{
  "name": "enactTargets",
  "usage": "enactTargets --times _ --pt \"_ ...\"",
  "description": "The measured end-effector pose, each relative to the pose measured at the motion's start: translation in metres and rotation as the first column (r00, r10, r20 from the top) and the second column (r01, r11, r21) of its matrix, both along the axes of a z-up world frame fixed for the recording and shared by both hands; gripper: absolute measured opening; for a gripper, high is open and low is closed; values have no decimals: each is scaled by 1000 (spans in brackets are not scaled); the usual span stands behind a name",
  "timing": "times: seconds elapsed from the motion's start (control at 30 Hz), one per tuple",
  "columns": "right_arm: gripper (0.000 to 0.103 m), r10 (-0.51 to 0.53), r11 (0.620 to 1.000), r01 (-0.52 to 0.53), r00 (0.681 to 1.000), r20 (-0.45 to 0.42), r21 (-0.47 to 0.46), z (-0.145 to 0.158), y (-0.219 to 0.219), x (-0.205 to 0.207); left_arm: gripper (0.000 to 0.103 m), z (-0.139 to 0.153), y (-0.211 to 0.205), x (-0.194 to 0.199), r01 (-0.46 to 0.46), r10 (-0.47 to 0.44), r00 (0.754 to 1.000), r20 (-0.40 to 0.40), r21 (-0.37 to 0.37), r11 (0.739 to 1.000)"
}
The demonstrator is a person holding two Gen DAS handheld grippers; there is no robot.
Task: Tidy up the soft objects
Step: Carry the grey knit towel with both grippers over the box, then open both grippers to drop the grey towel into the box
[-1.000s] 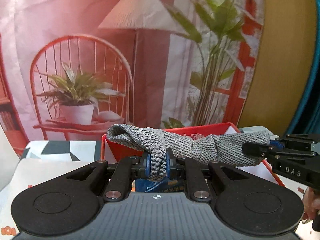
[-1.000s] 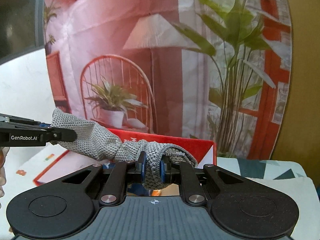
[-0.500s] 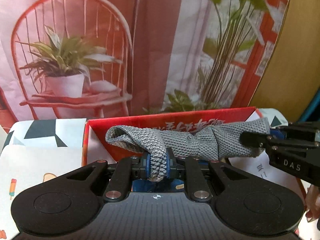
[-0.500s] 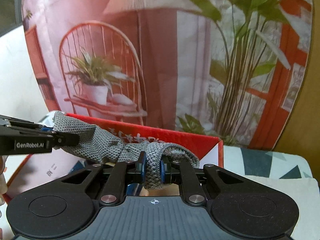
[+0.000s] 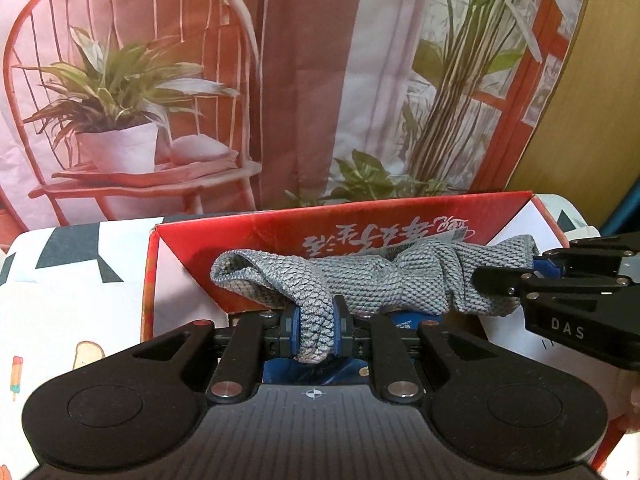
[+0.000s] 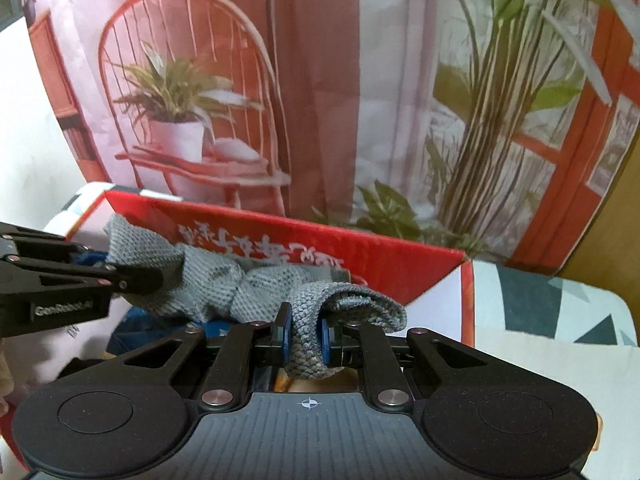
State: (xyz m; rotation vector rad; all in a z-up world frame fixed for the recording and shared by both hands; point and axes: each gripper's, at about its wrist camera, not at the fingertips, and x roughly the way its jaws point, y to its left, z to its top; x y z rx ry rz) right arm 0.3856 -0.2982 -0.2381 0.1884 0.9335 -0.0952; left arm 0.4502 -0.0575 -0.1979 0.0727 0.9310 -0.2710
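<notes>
Here, a grey knitted cloth [image 5: 384, 280] is stretched between the two grippers, above the open red box [image 5: 400, 220] at the centre of both wrist views. One end is pinched narrowly by the left gripper [image 5: 316, 330], whose jaws are opening slightly while the fabric is still pressed between the blue pads [image 5: 340, 332]. The other end is clamped tightly by the right gripper [image 6: 306, 336]. The middle of the cloth is bunched and twisted. A patterned tablecloth [image 5: 60, 300] is seen at lower left, and a printed backdrop [image 5: 320, 60] fills the upper frame.
</notes>
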Motion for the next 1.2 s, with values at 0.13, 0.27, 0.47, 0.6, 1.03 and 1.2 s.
enactTargets --times 0.13,0.27,0.47,0.6,1.03,1.2 --pt "21 -31 999 31 1000 0 -15 1 -4 -4 26 5 5 -3 -6 6 1000 11 -16 1000" --pt "32 -39 999 39 999 2 -26 8 -5 -9 49 14 6 -13 3 -2 999 32 -24 1000" --pt "54 -22 999 23 999 29 -37 24 0 -31 66 37 5 -37 21 -20 996 84 -10 1000" --pt "57 0 1000 1 999 48 -15 37 8 -52 71 53 3 -61 47 -48 991 129 5 999" --pt "58 27 999 -37 959 281 31 67 35 -153 73 79 30 -166 30 -19 960 280 -33 999" --pt "58 -7 999 -7 931 365 38 63 44 -194 73 68 49 -202 -17 38 958 284 -77 997"
